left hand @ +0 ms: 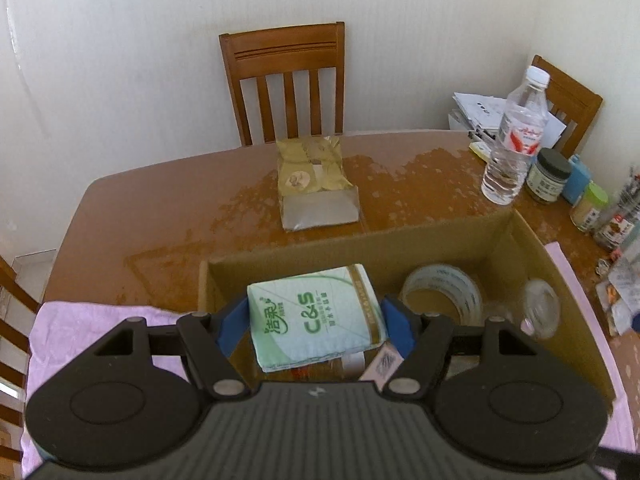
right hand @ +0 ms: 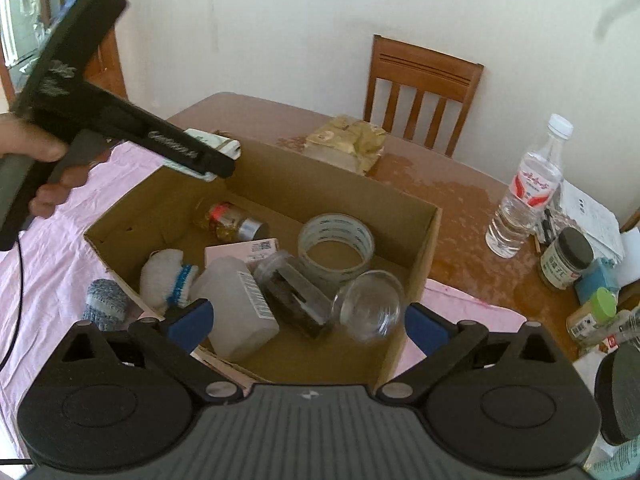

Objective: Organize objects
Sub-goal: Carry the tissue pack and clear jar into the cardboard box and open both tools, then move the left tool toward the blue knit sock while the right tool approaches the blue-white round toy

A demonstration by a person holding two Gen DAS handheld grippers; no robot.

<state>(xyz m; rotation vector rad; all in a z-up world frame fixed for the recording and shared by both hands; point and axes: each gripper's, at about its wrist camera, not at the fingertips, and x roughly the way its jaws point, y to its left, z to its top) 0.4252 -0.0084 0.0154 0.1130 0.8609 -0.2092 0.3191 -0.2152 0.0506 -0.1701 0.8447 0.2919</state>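
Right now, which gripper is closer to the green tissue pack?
Left. The left gripper has the tissue pack between its fingers, held above the cardboard box. The right gripper is open and empty at the box's near side.

Matt cardboard box (right hand: 416,236), glossy plastic-wrapped tissue pk (left hand: 316,316)

Wooden table (left hand: 200,184), pink cloth (left hand: 80,332), cardboard box (left hand: 532,256)
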